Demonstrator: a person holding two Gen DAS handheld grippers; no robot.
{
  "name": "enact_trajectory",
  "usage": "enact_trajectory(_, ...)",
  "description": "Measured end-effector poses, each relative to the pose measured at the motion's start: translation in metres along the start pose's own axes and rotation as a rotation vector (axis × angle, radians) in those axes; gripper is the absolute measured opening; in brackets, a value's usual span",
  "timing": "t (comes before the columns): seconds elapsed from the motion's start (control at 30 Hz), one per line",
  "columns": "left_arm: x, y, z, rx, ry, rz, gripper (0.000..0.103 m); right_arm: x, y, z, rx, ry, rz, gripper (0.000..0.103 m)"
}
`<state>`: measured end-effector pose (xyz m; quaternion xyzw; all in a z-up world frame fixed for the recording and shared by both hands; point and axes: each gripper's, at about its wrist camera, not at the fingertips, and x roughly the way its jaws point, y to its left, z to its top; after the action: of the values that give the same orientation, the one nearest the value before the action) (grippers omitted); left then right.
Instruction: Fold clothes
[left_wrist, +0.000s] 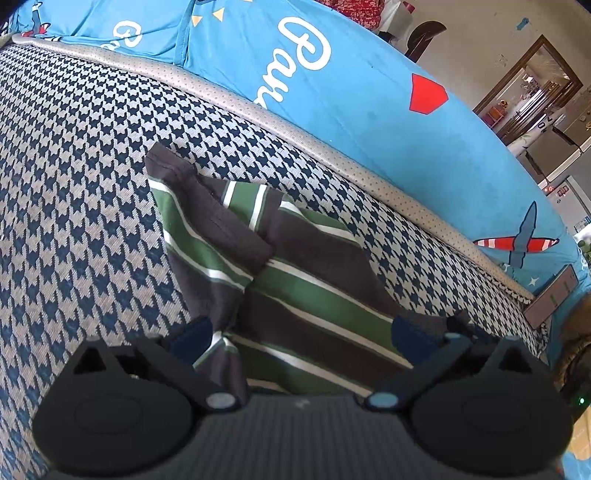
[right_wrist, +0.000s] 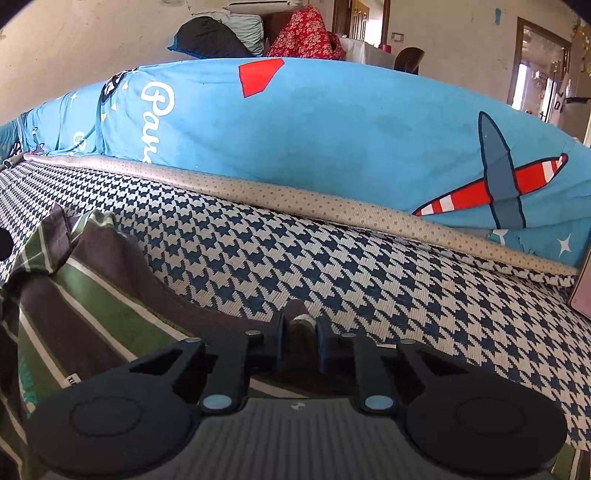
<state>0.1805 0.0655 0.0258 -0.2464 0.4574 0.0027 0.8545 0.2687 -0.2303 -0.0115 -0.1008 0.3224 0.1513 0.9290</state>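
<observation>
1. My right gripper (right_wrist: 300, 334) has its fingers clenched on a corner of the striped shirt (left_wrist: 295, 280), lying on the houndstooth bed (left_wrist: 74, 184).
2. My left gripper (left_wrist: 301, 332) has fingers released, straddling the hem.
3. I'd clamp left, then lift evenly.

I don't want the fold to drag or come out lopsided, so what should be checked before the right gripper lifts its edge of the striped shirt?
1. Right gripper closed on the striped shirt: ok, its jaws are close together with a bunch of fabric pinched between them.
2. Left gripper gripping: not ok, its jaws stand wide open over the shirt.
3. Sleeve tucked in: ok, it lies folded across the body.
4. Shirt flat on the houndstooth cover: not ok, the near edge is rumpled.
5. Room ahead of the shirt: ok, the cover is bare up to the blue cushion.
6. How many layers are pinched: cannot tell.
</observation>
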Motion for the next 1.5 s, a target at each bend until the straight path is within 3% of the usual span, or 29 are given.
enact_trajectory(0.43, 0.013, 0.012, 0.002, -0.047, 0.021, 0.043, 0.103, 0.007, 0.000, 0.046, 0.074, -0.237, -0.199, 0.016)
enact_trajectory(0.67, 0.023, 0.015, 0.003, -0.057, 0.053, 0.069, 0.103, 0.046, -0.008, 0.039, 0.073, -0.083, -0.274, 0.019)
enact_trajectory(0.77, 0.024, 0.017, 0.004, -0.067, 0.050, 0.077, 0.103, 0.031, -0.017, 0.044, 0.149, -0.148, -0.291, 0.023)
enact_trajectory(0.9, 0.020, 0.023, 0.001, -0.083, 0.048, 0.085, 0.103, 0.013, -0.016, 0.056, 0.163, -0.226, -0.185, 0.023)
enact_trajectory(1.13, 0.012, 0.029, 0.000, -0.079, 0.042, 0.087, 0.103, 0.026, 0.023, 0.061, 0.133, -0.197, 0.106, 0.023)
enact_trajectory(1.33, 0.007, 0.037, 0.002, -0.094, 0.039, 0.090, 0.103, 0.048, 0.053, 0.065, 0.125, -0.170, 0.194, 0.023)
enact_trajectory(1.5, 0.008, 0.044, 0.003, -0.106, 0.048, 0.095, 0.103, 0.062, 0.073, 0.066, 0.047, -0.164, 0.226, 0.025)
